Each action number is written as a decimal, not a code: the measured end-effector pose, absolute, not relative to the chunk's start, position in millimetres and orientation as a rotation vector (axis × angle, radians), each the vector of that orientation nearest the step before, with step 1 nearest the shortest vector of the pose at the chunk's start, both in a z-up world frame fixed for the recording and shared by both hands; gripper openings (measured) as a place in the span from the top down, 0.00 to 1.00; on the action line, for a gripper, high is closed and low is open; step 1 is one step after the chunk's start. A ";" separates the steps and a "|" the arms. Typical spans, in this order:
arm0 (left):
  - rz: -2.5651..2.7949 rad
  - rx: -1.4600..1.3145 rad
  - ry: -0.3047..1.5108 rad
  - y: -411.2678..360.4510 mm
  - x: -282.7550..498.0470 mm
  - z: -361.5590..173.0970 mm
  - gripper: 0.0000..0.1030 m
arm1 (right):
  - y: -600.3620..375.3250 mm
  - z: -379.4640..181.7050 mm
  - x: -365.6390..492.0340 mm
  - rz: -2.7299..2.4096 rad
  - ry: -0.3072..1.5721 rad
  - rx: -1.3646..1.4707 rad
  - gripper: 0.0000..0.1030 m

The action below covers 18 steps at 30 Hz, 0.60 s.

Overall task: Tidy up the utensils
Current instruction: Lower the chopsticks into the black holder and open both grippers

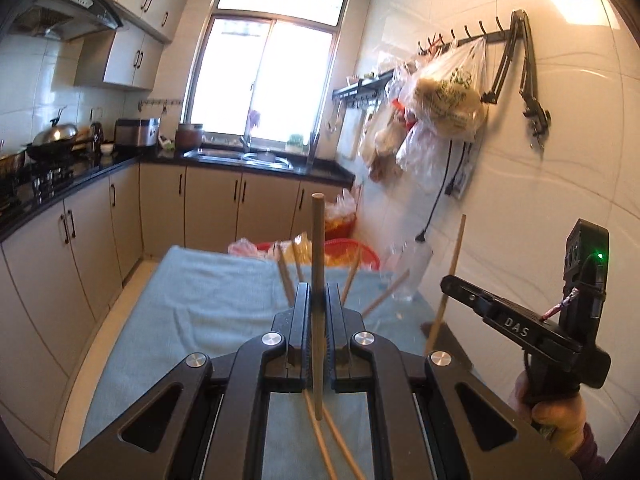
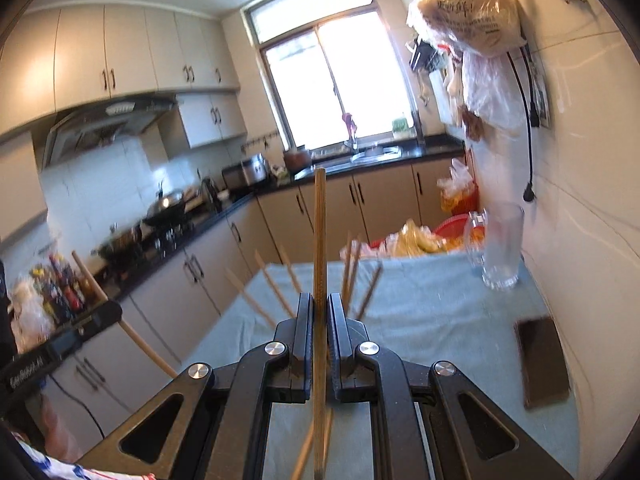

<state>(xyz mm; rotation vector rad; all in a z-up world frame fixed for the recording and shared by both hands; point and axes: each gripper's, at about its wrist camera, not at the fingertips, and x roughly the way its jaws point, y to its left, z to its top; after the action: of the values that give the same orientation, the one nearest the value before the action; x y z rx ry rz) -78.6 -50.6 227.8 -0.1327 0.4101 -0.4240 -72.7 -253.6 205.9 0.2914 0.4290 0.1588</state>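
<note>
My left gripper [image 1: 318, 288] is shut on a wooden chopstick [image 1: 318, 240] that stands upright between its fingers. To the right in the left wrist view, a hand holds my right gripper [image 1: 450, 282], shut on another chopstick [image 1: 454, 260]. In the right wrist view my right gripper [image 2: 320, 298] clamps that upright chopstick [image 2: 320, 232]. The left gripper [image 2: 114, 314] shows at the left edge with its chopstick [image 2: 88, 278]. Both are raised above a light blue cloth [image 2: 420, 312] on the table. Several loose chopsticks [image 2: 276, 294] lie on it beyond the fingers. A clear glass [image 2: 502, 248] stands at the far right corner by the wall.
A dark phone [image 2: 542, 362] lies on the cloth near the right wall. Red baskets with bags [image 2: 452, 232] sit past the table's far edge. Plastic bags [image 1: 444, 96] hang from wall hooks above. A counter with stove and pots [image 1: 52, 148] runs along the left.
</note>
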 end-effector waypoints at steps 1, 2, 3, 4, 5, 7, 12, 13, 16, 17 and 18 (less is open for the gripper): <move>-0.422 -0.135 0.405 -53.9 -71.4 230.4 0.94 | -253.1 209.4 -65.7 0.152 0.412 0.294 0.93; -0.422 -0.140 0.404 -57.5 -62.1 232.9 0.94 | -252.0 213.1 -55.6 0.140 0.389 0.292 0.93; -0.424 -0.147 0.405 -61.1 -53.5 234.5 0.94 | -251.9 215.8 -48.3 0.134 0.373 0.292 0.93; -0.427 -0.151 0.407 -63.8 -46.6 235.7 0.94 | -251.1 217.9 -39.8 0.124 0.356 0.291 0.93; -0.429 -0.156 0.408 -68.1 -37.8 236.9 0.94 | -250.7 219.1 -32.6 0.119 0.346 0.292 0.93; -0.427 -0.158 0.404 -75.2 -24.0 238.7 0.94 | -250.8 220.7 -17.6 0.111 0.330 0.299 0.93; -0.411 -0.152 0.414 -91.9 15.1 232.2 0.94 | -254.5 210.5 19.5 0.085 0.340 0.323 0.93; -0.408 -0.152 0.423 -94.7 21.6 229.0 0.94 | -255.4 205.8 24.5 0.081 0.349 0.328 0.93; -0.401 -0.139 0.458 -103.8 39.9 213.8 0.94 | -255.6 189.4 36.0 0.072 0.383 0.333 0.93; -0.398 -0.130 0.472 -106.6 44.6 207.5 0.94 | -255.3 184.8 38.3 0.072 0.395 0.334 0.93; -0.396 -0.122 0.483 -108.7 47.9 202.4 0.94 | -255.3 181.1 40.3 0.073 0.404 0.333 0.93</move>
<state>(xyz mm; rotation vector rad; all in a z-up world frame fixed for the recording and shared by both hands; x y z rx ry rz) 47.9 -108.7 202.4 -0.1217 0.4830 -0.3956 40.3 -255.2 181.1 0.3330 0.4036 0.0728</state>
